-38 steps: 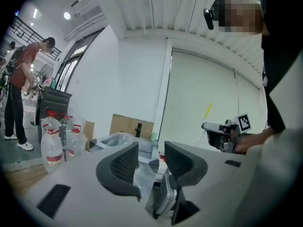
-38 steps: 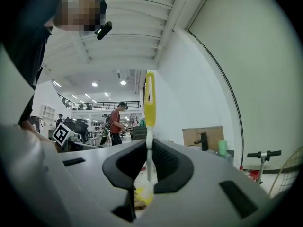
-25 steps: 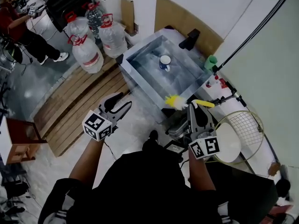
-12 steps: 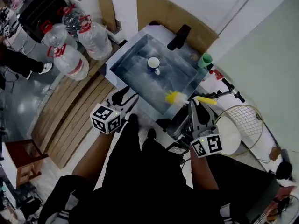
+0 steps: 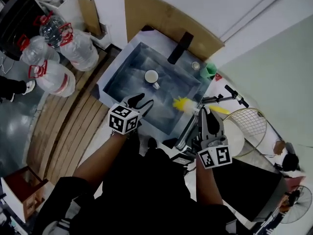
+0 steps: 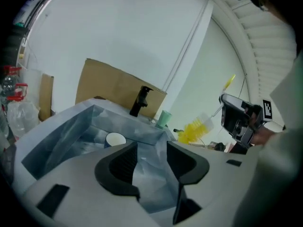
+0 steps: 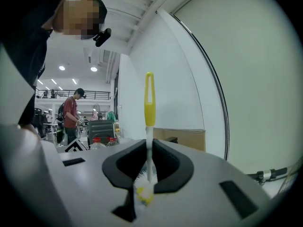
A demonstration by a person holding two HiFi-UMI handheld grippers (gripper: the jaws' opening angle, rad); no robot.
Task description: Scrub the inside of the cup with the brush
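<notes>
A white cup with a blue outside point(image 5: 151, 76) stands upright in the grey sink point(image 5: 122, 75); the left gripper view shows the cup point(image 6: 115, 139) ahead of the jaws. My left gripper point(image 5: 140, 102) is open and empty, over the sink's near edge, short of the cup. My right gripper point(image 5: 205, 112) is shut on the brush point(image 5: 182, 104), held crosswise at the sink's right edge, yellow bristles towards the basin. In the right gripper view the brush's thin stem point(image 7: 149, 145) is pinched between the jaws, yellow handle up, bristles low.
A black faucet point(image 5: 178, 47) stands at the sink's far rim, with a green cup point(image 5: 209, 70) to its right. Large water bottles point(image 5: 51, 77) stand on the floor at left. A wire guard point(image 5: 249, 126) lies at right. Cardboard point(image 5: 161, 21) leans behind the sink.
My left gripper has moved forward from beside the sink to over its near edge, closer to the cup. The right gripper keeps hold of the brush in about the same place.
</notes>
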